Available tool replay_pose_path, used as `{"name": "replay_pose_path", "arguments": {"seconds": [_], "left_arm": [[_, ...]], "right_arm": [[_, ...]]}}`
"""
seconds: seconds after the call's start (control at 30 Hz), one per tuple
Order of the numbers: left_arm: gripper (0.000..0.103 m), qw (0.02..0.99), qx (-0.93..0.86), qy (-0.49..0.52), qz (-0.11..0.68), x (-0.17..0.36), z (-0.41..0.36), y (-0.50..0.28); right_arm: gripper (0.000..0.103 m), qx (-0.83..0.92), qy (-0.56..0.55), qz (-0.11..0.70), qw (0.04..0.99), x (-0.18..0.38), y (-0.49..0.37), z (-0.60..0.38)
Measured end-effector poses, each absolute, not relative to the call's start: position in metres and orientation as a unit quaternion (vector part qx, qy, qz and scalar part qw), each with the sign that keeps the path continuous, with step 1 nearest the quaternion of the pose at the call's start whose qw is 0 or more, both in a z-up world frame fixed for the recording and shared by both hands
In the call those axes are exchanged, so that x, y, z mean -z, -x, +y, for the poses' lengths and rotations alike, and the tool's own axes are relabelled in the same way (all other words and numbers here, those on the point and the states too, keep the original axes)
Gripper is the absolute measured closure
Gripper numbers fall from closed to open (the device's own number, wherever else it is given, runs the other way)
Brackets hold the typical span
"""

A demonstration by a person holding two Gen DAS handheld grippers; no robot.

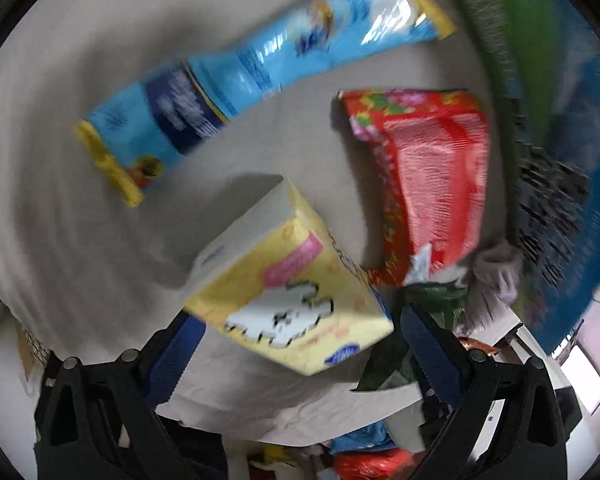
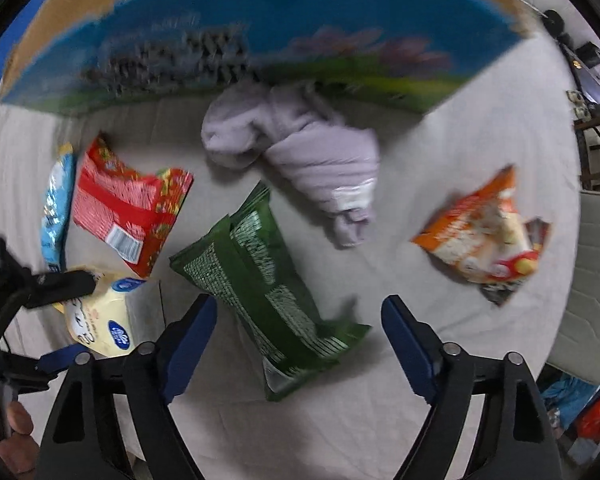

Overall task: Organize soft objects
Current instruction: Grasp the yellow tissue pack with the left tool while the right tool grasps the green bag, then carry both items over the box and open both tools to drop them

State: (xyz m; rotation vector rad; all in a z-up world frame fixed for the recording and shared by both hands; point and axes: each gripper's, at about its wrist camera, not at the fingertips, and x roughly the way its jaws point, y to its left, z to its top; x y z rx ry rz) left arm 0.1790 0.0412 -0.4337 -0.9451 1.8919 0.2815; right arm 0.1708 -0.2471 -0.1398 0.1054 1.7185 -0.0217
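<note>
Six soft things lie on the pale sheet point(image 2: 380, 400): a blue pack point(image 1: 236, 76), a red pack point(image 1: 432, 176), a yellow tissue pack point(image 1: 288, 300), a green bag point(image 2: 260, 272), a lilac cloth bundle point(image 2: 308, 156) and an orange bag point(image 2: 484, 236). One cardboard box point(image 2: 260, 32) with a blue and green printed side stands at the far edge of the sheet; what is inside it cannot be seen, and only a strip of its brown flap shows above the print. The lilac bundle lies just in front of the box wall.

The left gripper point(image 1: 300, 344) is spread wide, its blue pads either side of the yellow pack, which sits between them tilted up on one corner; contact is unclear through the blur. The right gripper point(image 2: 296, 336) is also wide apart, over the lower end of the green bag and holding nothing.

The red pack lies near the box and just beside the blue pack in the right wrist view. The orange bag lies well apart to the right, near the sheet's edge, with bare sheet between it and the green bag. In the left wrist view the sheet's near edge drops off just behind the gripper
</note>
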Motion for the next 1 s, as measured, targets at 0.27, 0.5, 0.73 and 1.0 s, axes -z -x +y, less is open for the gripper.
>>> {"name": "replay_pose_path", "arguments": {"seconds": [0.27,0.5,0.73,1.0], "left_arm": [[0.031,0.541,-0.081,0.263,0.795,0.42,0.004,-0.185],[0.034,0.616,0.012,-0.097,0.781,0.385,-0.069,-0.177],[0.039,0.625,-0.016,-0.016,0.78,0.381,-0.056,-0.186],[0.043,0.658,-0.015,-0.04,0.752,0.353,-0.081,-0.167]], "right_arm": [[0.056,-0.009,-0.049,0.778,0.626,0.17,-0.161,-0.24],[0.062,0.001,-0.069,0.797,0.599,0.196,-0.121,-0.244],[0.057,0.013,-0.085,0.795,0.6,0.227,-0.101,-0.245],[0.061,0.021,-0.073,0.785,0.614,0.244,-0.087,-0.254]]}}
